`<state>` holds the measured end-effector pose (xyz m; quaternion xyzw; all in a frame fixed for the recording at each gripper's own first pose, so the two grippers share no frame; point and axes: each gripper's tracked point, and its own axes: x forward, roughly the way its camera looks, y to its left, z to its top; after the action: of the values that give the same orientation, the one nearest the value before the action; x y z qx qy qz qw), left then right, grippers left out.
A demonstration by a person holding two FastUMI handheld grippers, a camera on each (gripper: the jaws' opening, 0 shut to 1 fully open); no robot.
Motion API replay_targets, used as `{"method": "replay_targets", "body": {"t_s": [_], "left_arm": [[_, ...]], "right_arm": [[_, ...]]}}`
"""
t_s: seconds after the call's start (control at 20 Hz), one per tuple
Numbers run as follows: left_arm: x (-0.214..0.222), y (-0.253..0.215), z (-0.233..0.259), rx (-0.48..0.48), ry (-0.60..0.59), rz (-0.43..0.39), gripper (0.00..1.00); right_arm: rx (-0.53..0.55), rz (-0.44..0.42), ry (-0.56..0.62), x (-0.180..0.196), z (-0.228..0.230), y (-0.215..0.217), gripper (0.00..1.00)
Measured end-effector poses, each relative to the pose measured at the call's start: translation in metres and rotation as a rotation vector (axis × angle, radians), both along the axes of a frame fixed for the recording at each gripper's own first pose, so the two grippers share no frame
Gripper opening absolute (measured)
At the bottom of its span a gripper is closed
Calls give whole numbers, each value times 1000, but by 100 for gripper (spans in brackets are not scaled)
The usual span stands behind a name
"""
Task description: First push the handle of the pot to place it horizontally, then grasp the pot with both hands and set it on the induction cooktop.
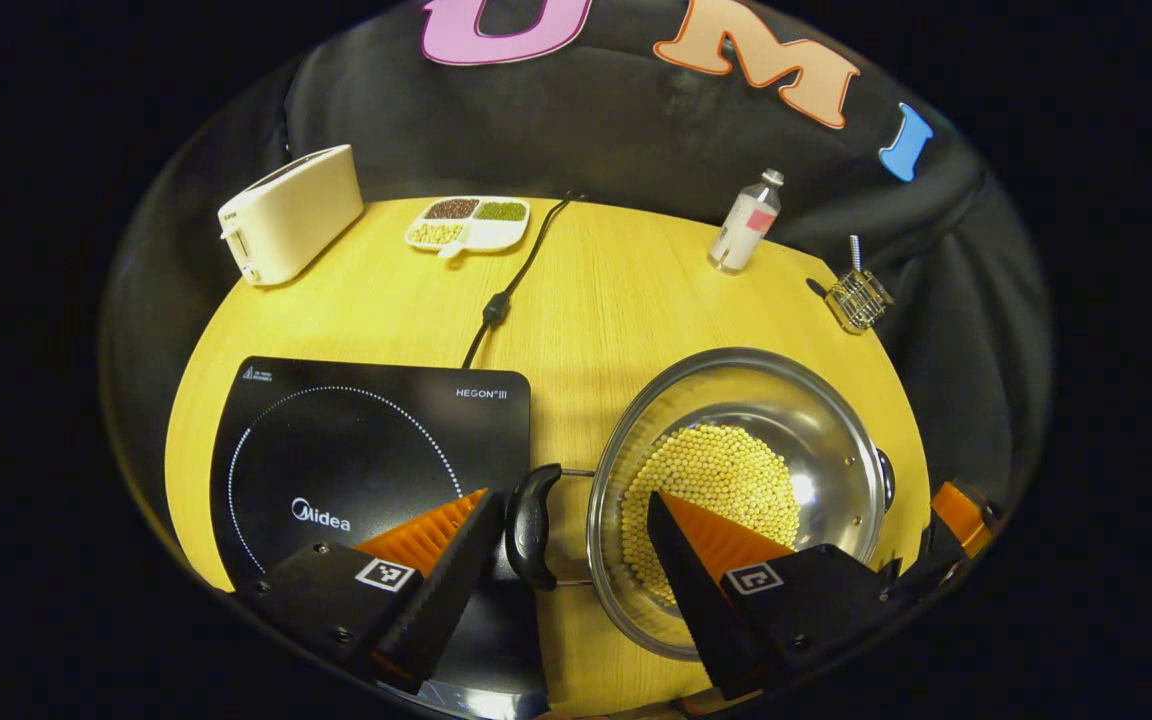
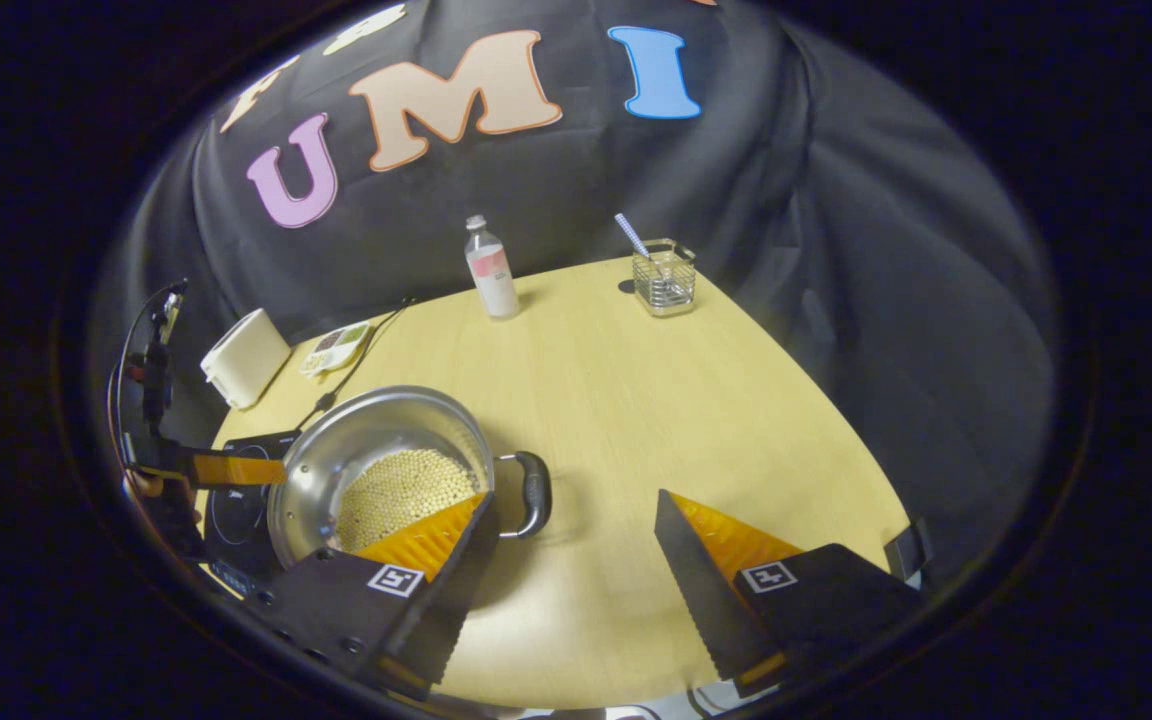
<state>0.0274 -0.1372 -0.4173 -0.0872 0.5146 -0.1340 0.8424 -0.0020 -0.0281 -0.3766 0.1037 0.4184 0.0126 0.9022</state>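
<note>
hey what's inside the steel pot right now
The pot holds a layer of small pale yellow beads or beans across its bottom. The left gripper finger covers part of them, and the bottom beneath is hidden.

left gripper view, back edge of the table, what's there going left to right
toaster → divided dish of beans → bottle → wire basket

The table (image 1: 616, 290) is round, of light wood. On it stand a black induction cooktop (image 1: 356, 460), a steel pot (image 1: 736, 480) with yellow beans beside it, a cream toaster (image 1: 288, 214), a divided dish (image 1: 468, 222), a black cable (image 1: 516, 280), a bottle (image 1: 746, 222) and a wire basket (image 1: 858, 298)
</note>
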Motion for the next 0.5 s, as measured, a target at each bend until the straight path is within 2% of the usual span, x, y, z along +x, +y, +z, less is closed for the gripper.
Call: {"method": "replay_targets", "body": {"t_s": [0.15, 0.2, 0.25, 0.35, 0.4, 0.45, 0.5], "left_arm": [[-2, 4, -9, 46, 23, -7, 96], [-3, 4, -11, 59, 29, -11, 96], [-4, 5, -13, 68, 34, -12, 95], [-7, 8, -18, 99, 55, -6, 88], [-4, 8, -18, 105, 43, -9, 83], [-4, 7, -19, 109, 45, -11, 79], [-5, 9, -20, 127, 50, -14, 77]], "right_arm": [[6, 8, 7, 5, -4, 7, 99], [7, 15, 11, 8, -6, 9, 95], [6, 21, 16, 11, -9, 11, 99], [-3, 29, 30, 14, -14, 14, 94], [1, 34, 38, 15, -17, 17, 99], [6, 41, 47, 16, -19, 20, 94], [11, 48, 56, 16, -22, 24, 94]]}}
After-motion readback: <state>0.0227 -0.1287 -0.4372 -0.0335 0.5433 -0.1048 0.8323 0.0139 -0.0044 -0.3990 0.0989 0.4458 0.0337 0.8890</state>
